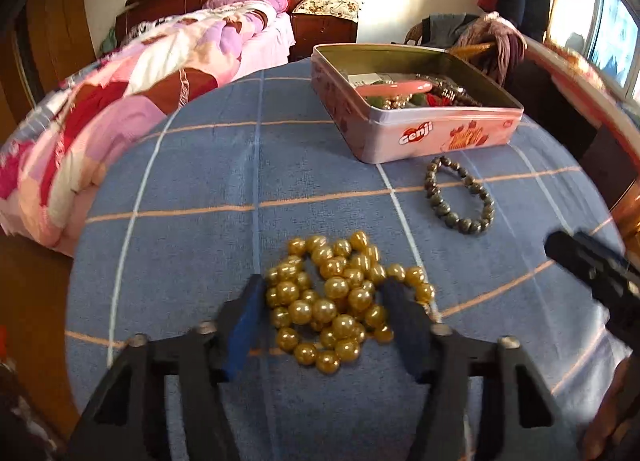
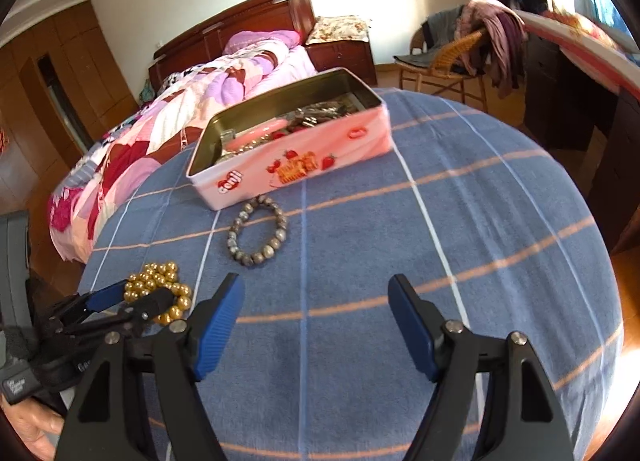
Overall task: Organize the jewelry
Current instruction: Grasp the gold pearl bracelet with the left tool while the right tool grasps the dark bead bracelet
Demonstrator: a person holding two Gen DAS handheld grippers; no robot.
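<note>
Surface: a table [image 1: 200, 165] under a blue checked cloth, with the jewelry spread out on it where each piece can be reached one at a time.
Tin: a pink tin [image 1: 416, 133] stands open at the far side, already holding a pink bangle and other pieces; it looks like the place the loose items belong.
Gold beads: the gold beads [image 1: 332, 301] lie heaped on the cloth at the near edge, well apart from the tin.
Left gripper: the left gripper [image 1: 324, 297] is lowered over the heap, half open, one finger at each side of it; whether the pads press on the beads I cannot tell. It straddles the pile, probably to gather the whole strand in one pinch.
Grey bracelet: the grey bracelet [image 1: 460, 197] lies flat in a ring just beside the tin, untouched.
Right gripper: the right gripper [image 2: 316, 309] hangs wide open and empty over bare cloth, probably waiting its turn.
</note>
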